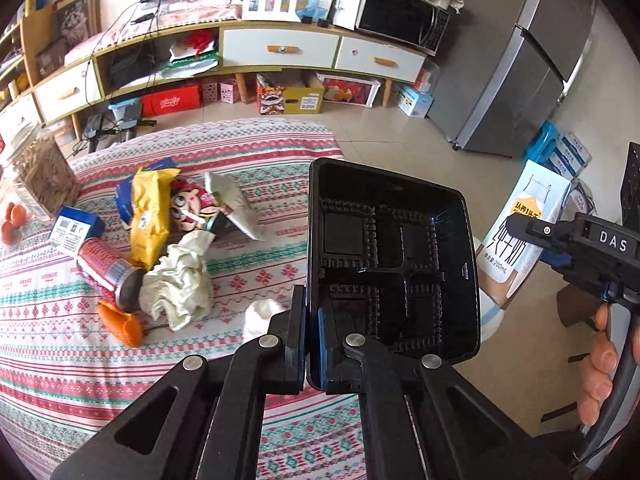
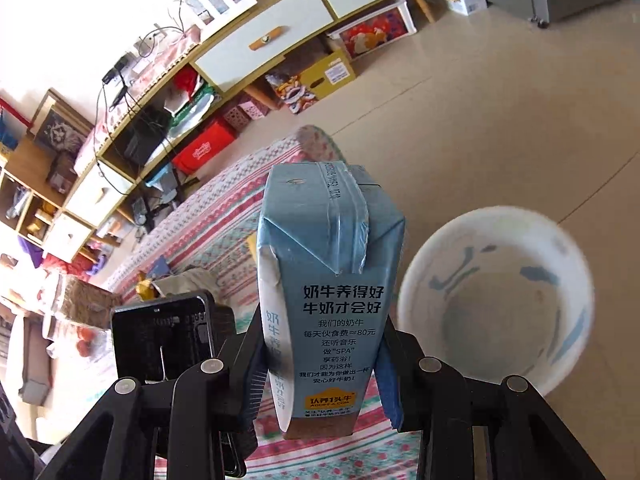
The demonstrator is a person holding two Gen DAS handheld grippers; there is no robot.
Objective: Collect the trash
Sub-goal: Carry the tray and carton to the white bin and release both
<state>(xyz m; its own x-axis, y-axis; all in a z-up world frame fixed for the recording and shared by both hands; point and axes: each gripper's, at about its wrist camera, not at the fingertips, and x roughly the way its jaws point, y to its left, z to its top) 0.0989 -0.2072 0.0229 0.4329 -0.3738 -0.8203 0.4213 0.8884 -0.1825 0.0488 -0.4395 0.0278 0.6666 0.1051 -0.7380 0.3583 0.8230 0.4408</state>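
Clamping a black food tray (image 1: 394,264) in the left gripper (image 1: 314,344), gripping a milk carton (image 2: 328,300) in the right gripper (image 2: 320,392), beside a white basin (image 2: 496,300).

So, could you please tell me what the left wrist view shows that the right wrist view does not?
Only the left wrist view shows the crumpled tissue, the red can and the fridge.

Only the right wrist view shows the inside of the white bin on the floor.

Both show the black tray in the left gripper, and the milk carton in the right gripper.
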